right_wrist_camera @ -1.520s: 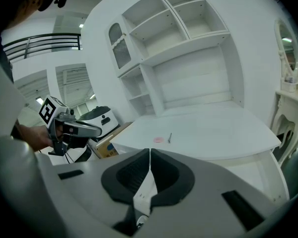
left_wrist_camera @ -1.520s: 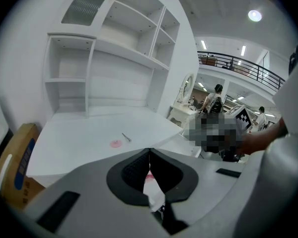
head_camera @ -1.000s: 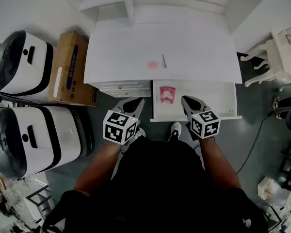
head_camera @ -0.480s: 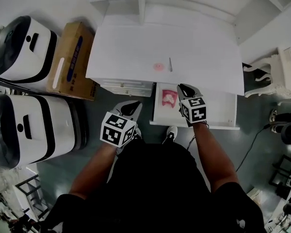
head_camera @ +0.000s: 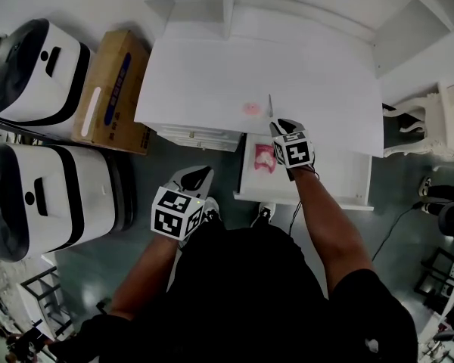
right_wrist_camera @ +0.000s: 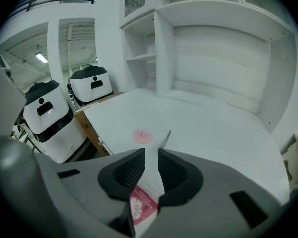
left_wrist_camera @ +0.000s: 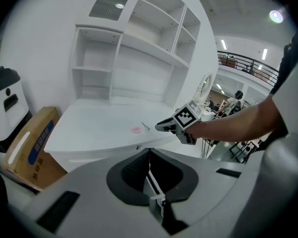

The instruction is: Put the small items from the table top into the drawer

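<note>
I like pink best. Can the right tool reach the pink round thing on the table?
Probably yes. The right tool is open at the table edge; the pink round thing lies just ahead, nothing between them, a thin stick beside it.

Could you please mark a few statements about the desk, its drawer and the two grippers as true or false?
1. The small pink round disc lies on the white table top. True.
2. The pink printed packet lies on the table top. False: it lies in the open white drawer.
3. The left gripper has its jaws together. True.
4. The right gripper holds the thin dark stick. False: its jaws are apart and empty; the stick lies beside the disc.
</note>
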Motion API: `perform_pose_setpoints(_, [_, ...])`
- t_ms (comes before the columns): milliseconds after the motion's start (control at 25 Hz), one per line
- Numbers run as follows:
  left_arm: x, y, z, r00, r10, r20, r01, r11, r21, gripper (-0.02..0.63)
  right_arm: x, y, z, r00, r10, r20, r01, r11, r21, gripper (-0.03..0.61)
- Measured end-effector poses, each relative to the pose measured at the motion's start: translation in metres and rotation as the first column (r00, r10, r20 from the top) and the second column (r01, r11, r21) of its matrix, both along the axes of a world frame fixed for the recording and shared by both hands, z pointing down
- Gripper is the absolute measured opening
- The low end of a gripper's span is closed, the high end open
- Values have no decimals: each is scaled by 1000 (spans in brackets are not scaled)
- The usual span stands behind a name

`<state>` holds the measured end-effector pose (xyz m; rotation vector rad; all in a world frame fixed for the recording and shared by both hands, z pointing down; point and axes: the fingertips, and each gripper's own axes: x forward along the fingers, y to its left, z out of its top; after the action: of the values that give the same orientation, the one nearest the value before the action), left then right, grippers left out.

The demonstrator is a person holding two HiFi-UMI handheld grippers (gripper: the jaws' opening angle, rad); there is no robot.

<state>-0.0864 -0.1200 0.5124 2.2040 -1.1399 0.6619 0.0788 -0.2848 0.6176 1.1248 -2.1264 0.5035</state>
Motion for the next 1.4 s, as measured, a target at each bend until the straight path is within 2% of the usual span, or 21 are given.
perform_pose_setpoints(360, [-18,2,4,998,-55,9,56,998,-25,11,-4,-32,36,998,34,-57,-39,995,-89,75])
perform_pose_setpoints(800, [-25,0,7,997,-82,8,82,996,-32,11,0,-39,48,994,80,-68,-88,988,-124,72])
perform_pose_setpoints(1120, [-23,-3,3,997,-78,5,78,997,-15,11,3,-37,41,994,104,-37,-108,986,-125,52])
perform_pose_setpoints(1400, [-17,-7,2,998,-65,3,65,998,0,11,9,-25,18,992,122,40,-117,987,-109,51])
